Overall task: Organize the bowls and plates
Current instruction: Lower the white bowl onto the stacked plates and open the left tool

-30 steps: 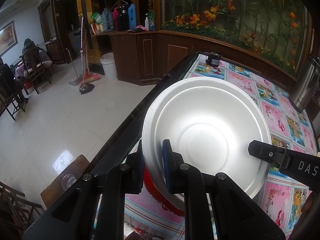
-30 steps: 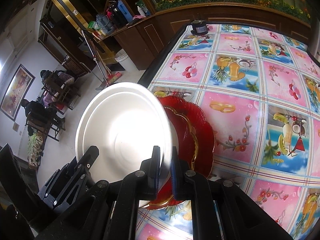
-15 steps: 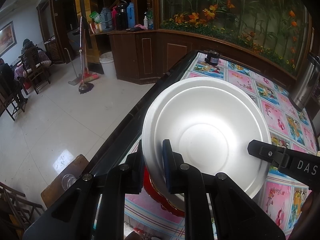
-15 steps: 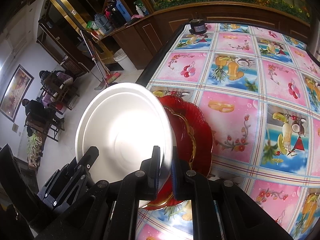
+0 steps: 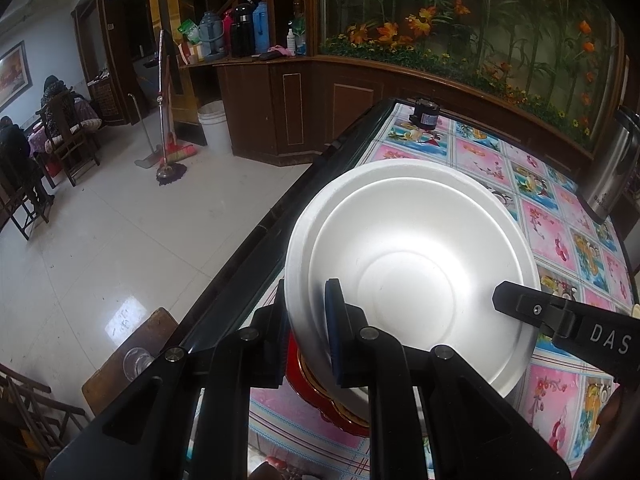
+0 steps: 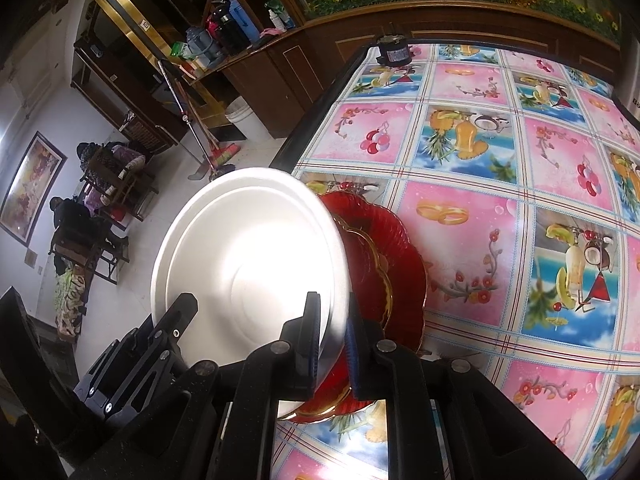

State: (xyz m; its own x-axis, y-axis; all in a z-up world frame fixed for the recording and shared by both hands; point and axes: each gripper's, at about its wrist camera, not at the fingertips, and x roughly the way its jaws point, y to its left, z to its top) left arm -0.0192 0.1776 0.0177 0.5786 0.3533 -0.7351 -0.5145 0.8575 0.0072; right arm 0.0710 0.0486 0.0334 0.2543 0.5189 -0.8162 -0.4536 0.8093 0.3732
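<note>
Right gripper [image 6: 334,330] has just been easing its jaws apart; the white bowl's [image 6: 248,264] rim sits between them and a sliver of gap now shows on the right-hand pad, so it reads as letting go rather than clamping; left gripper [image 5: 306,340] unchanged from a second ago, narrow and pinching the bowl's near-left rim.

Bowl position same as earlier frames: tilted, lower centre of both views, resting on the red scalloped plates [image 6: 384,264] with gold trim, which lie on the table near its left edge; looks like the bowl has been set onto the plate stack and release is starting; my read is the left pinch has to go next, watch for the bowl sliding off the tilt.

Surface: pink-and-blue fruit-print tablecloth [image 6: 500,160]; small dark jar [image 6: 394,50] at the far edge, upper centre; steel thermos [image 5: 608,168] at the right edge of the left view.

Room: pale tiled floor [image 5: 120,240] to the left; mop and broom [image 5: 168,160] leaning upper left; white bucket [image 5: 214,124] by the dark wood cabinets; flower mural across the top; seated people far left.
</note>
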